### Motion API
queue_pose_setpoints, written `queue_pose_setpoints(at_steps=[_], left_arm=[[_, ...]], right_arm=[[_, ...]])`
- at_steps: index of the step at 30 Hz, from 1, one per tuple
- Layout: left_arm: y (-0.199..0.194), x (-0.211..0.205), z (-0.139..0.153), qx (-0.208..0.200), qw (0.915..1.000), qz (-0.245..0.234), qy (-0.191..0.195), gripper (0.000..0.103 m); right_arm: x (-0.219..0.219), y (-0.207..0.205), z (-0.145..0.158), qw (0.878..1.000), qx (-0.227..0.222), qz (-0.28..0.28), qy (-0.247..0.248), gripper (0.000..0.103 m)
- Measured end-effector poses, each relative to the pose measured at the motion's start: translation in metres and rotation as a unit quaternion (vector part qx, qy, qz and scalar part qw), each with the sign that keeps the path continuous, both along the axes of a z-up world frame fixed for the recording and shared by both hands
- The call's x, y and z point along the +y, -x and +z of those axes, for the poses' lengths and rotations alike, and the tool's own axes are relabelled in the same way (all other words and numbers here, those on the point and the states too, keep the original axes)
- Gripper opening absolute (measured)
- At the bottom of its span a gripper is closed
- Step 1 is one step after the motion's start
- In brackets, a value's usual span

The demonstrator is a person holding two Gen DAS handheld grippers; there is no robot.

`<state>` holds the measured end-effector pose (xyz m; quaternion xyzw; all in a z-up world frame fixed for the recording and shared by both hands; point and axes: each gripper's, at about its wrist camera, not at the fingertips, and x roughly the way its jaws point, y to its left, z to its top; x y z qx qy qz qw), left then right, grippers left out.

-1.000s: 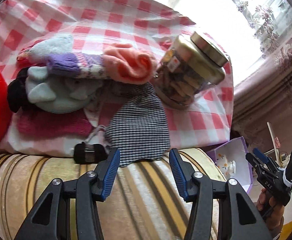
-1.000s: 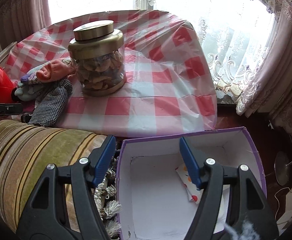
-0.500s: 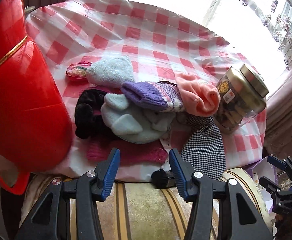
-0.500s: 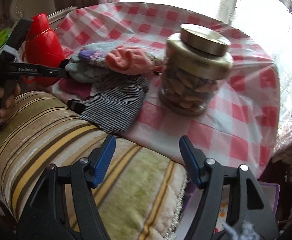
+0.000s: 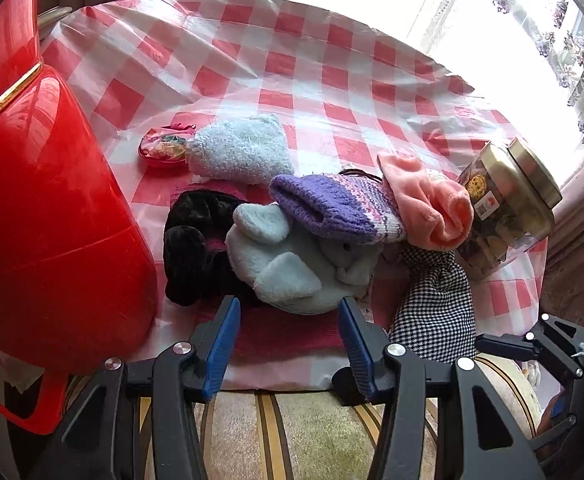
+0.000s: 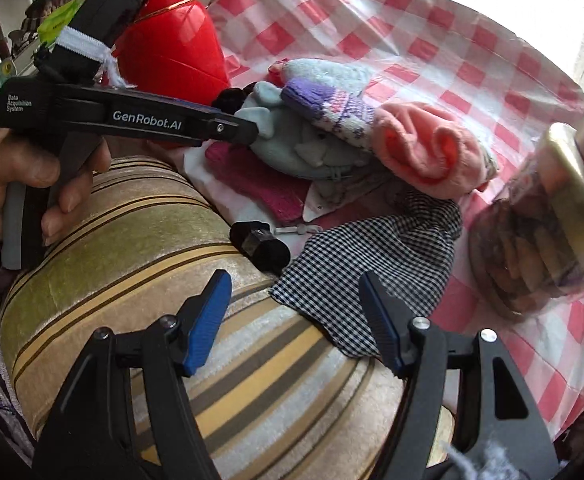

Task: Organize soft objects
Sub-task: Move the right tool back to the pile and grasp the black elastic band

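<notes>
Left wrist view: left gripper point(image 5: 287, 344) hangs with jaws apart and nothing between them, over the near edge of a red-and-white checked tablecloth point(image 5: 312, 60). Heap of soft things lies just beyond it: pale blue mitten point(image 5: 287, 268), black velvet scrunchie point(image 5: 191, 248) to its left, purple knitted sock point(image 5: 332, 208) and pink fleece piece point(image 5: 432, 208) on the right, fluffy blue mitten point(image 5: 243, 152) farther back. Checked cloth pouch point(image 5: 436, 312) droops over the near edge. Snack jar point(image 5: 508, 216) far right; red tub point(image 5: 43, 220) left. Right wrist view: right gripper point(image 6: 292, 320) released, empty, above a striped cushion point(image 6: 131, 248) near the pouch.
</notes>
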<state>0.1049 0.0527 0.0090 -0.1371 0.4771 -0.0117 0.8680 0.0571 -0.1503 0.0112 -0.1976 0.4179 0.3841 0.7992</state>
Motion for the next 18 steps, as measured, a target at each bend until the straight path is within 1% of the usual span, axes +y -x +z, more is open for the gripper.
queue_pose_setpoints(at_steps=[6, 8, 11, 15, 16, 17, 18], left_arm=[[-0.014, 0.001, -0.007, 0.007, 0.9997, 0.008, 0.02, 0.052], [-0.019, 0.001, -0.009, 0.011, 0.9996, 0.014, 0.021, 0.052], [-0.025, 0.004, -0.014, 0.019, 0.9992, 0.024, 0.025, 0.052], [-0.03, 0.003, -0.017, 0.016, 0.9993, 0.025, 0.021, 0.052], [-0.031, 0.003, -0.018, 0.014, 0.9994, 0.026, 0.019, 0.049], [-0.031, 0.002, -0.018, 0.013, 0.9994, 0.026, 0.016, 0.044], [-0.031, 0.003, -0.018, 0.012, 0.9995, 0.026, 0.017, 0.042]], right_arm=[[0.027, -0.013, -0.016, 0.999, 0.026, 0.032, 0.02, 0.07], [0.032, -0.018, -0.019, 0.999, 0.03, 0.037, 0.023, 0.07], [0.042, -0.025, -0.026, 0.998, 0.032, 0.036, 0.034, 0.07], [0.054, -0.028, -0.034, 0.997, 0.028, 0.049, 0.051, 0.07], [0.057, -0.028, -0.036, 0.997, 0.025, 0.052, 0.055, 0.069], [0.06, -0.028, -0.037, 0.996, 0.022, 0.056, 0.059, 0.069], [0.063, -0.028, -0.038, 0.996, 0.02, 0.059, 0.062, 0.068]])
